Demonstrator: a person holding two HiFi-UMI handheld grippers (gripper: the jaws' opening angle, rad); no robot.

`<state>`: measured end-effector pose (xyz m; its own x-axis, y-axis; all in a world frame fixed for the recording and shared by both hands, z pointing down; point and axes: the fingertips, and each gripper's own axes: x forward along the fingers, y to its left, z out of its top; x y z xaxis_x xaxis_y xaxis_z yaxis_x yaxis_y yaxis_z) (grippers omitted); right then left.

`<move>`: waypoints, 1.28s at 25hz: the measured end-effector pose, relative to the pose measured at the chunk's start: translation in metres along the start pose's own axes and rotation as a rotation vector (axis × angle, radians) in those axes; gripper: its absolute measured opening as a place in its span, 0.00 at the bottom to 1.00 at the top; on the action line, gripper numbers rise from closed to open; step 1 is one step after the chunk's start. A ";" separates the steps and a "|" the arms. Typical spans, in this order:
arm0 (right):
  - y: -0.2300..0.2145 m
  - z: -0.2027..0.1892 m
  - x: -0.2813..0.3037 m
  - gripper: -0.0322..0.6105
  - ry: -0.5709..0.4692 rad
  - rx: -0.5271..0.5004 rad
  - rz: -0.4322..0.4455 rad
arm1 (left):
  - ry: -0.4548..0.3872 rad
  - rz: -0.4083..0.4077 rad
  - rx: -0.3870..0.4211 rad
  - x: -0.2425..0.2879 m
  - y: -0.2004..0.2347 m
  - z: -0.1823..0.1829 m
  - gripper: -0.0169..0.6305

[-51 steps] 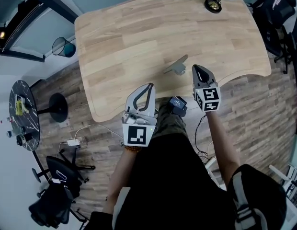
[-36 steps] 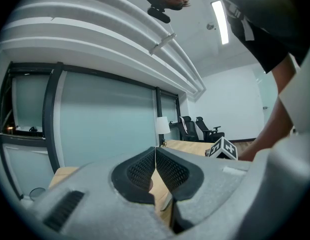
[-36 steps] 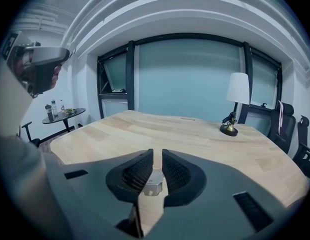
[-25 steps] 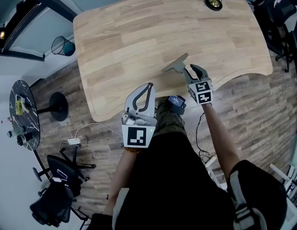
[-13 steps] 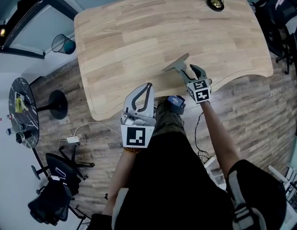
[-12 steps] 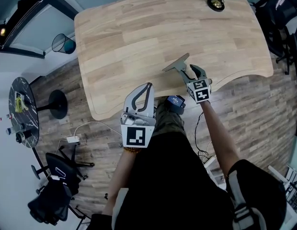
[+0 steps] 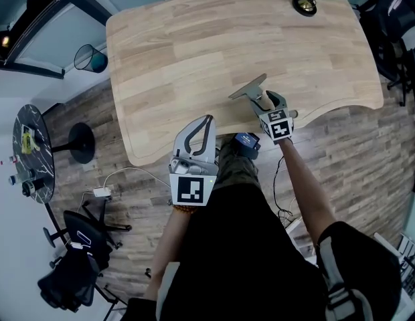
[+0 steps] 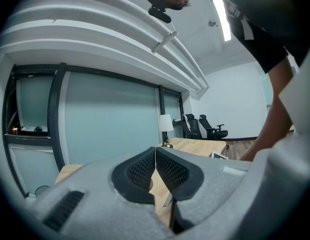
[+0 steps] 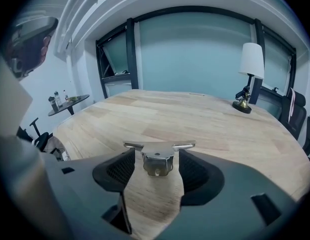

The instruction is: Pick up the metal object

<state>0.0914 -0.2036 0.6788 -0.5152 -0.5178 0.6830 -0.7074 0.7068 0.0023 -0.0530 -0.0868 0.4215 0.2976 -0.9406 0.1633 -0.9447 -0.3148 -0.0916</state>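
The metal object (image 7: pixel 250 89), a grey T-shaped bracket, lies on the wooden table (image 7: pixel 194 45) near its front edge. My right gripper (image 7: pixel 268 101) reaches over that edge, and its jaws are opening. In the right gripper view the metal object (image 9: pixel 156 158) sits between the two dark pads (image 9: pixel 120 169), with a gap of bare wood on each side, so they do not press on it. My left gripper (image 7: pixel 207 121) hangs in front of the table edge over my lap; in the left gripper view its pads (image 8: pixel 141 170) meet with nothing between them.
A small brass bell and a lamp base (image 7: pixel 304 4) stand at the table's far right corner, the lamp (image 9: pixel 250 79) showing in the right gripper view. On the floor to the left are a wire bin (image 7: pixel 90 57), a round side table (image 7: pixel 30 152) and an office chair (image 7: pixel 80 273).
My right gripper has moved forward over the table edge and now has the metal object between its jaws. The left gripper has stayed where it was.
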 end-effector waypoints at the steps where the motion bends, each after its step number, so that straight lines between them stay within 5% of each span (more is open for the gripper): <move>1: 0.001 -0.002 0.001 0.46 0.006 0.003 0.005 | 0.003 0.001 -0.005 0.000 0.000 -0.001 0.05; 32: -0.001 -0.018 0.046 0.47 0.079 0.050 -0.009 | 0.017 0.020 -0.014 -0.002 0.003 -0.005 0.05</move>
<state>0.0773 -0.2194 0.7235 -0.4700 -0.4829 0.7388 -0.7364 0.6760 -0.0266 -0.0574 -0.0855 0.4257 0.2763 -0.9445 0.1778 -0.9523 -0.2940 -0.0816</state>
